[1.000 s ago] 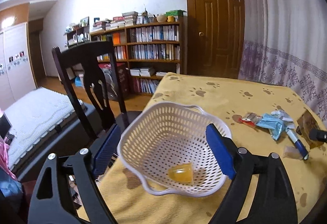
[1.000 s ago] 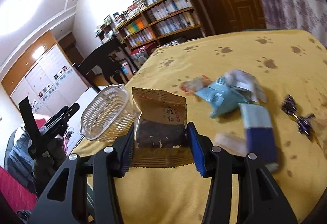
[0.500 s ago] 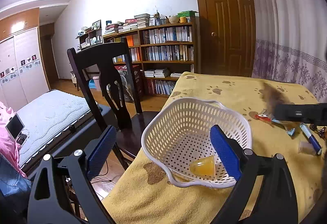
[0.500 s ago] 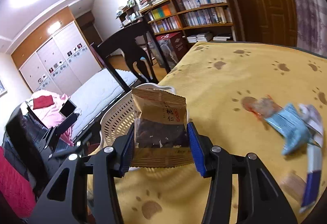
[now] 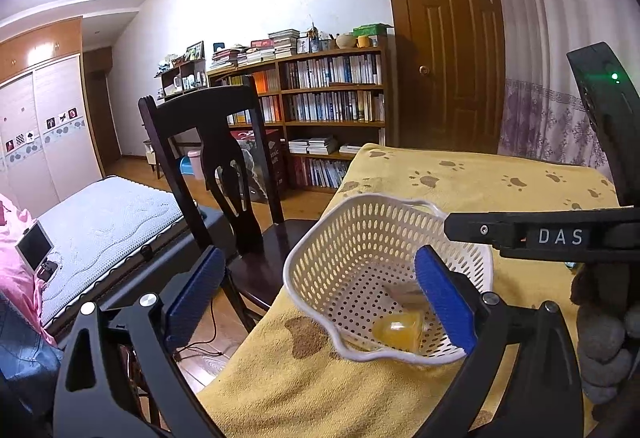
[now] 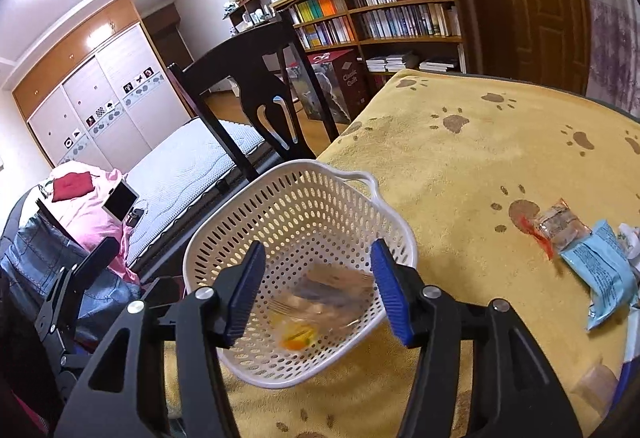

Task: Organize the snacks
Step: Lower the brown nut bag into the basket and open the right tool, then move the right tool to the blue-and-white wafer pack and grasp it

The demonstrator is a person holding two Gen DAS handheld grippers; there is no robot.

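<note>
Right tongs (image 6: 318, 292) are spread wide over the white basket (image 6: 372, 194) at the bench's near-left edge, brown packet (image 6: 332, 288) blurred inside beside the yellow jelly cup (image 6: 297, 339) (left tongs (image 5: 316, 302) open, idle); clearance should be confirmed before the blue packet (image 6: 604, 270) is fetched.

My left wrist view: low at the desk (image 5: 460, 174) edge, facing the bookshelf (image 5: 332, 94). My right wrist view: close above the basket (image 6: 296, 198). Both share basket, chair (image 5: 224, 174), bookshelf.
</note>
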